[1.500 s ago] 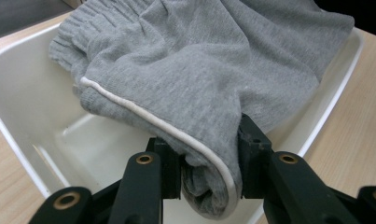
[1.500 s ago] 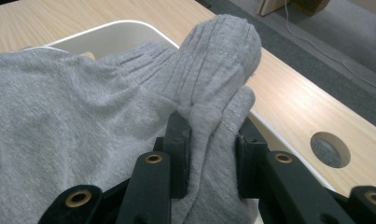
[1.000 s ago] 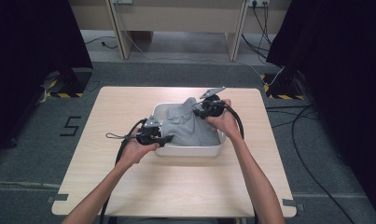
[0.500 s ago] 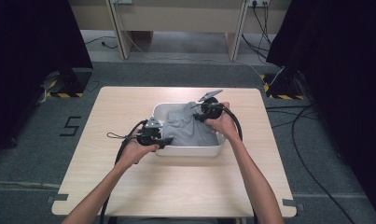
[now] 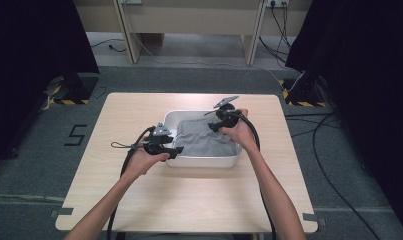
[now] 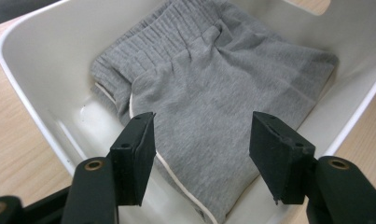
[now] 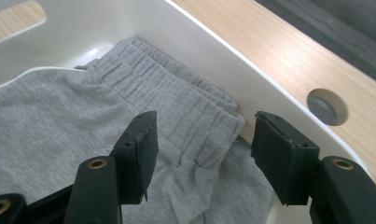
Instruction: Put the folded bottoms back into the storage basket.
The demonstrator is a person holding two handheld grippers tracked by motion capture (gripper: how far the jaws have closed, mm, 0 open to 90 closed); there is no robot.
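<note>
A folded grey garment [image 5: 201, 137] with a ribbed waistband lies in a white tub [image 5: 201, 161] on the wooden table. My left gripper [image 5: 178, 150] hangs over the tub's near left corner; its jaws have just been opening. In the left gripper view the left gripper [image 6: 202, 126] stands open above the garment [image 6: 213, 79], with the cloth below the pads. My right gripper [image 5: 212, 127] is over the tub's far right part, and its jaws have also just been opening. In the right gripper view the right gripper [image 7: 204, 123] is open above the waistband [image 7: 190, 116], gripping nothing.
The tub's white wall [image 6: 41, 70] and rim [image 7: 213, 42] ring the garment closely. A round hole [image 7: 326, 105] is cut into the tabletop beyond the rim. Bare tabletop [image 5: 189, 200] spreads around the tub. Cables [image 5: 134, 165] trail from both grippers toward the person.
The garment's raised edge under the right gripper has dropped and the cloth now lies flatter in the tub. Both hands have stayed where they were.
</note>
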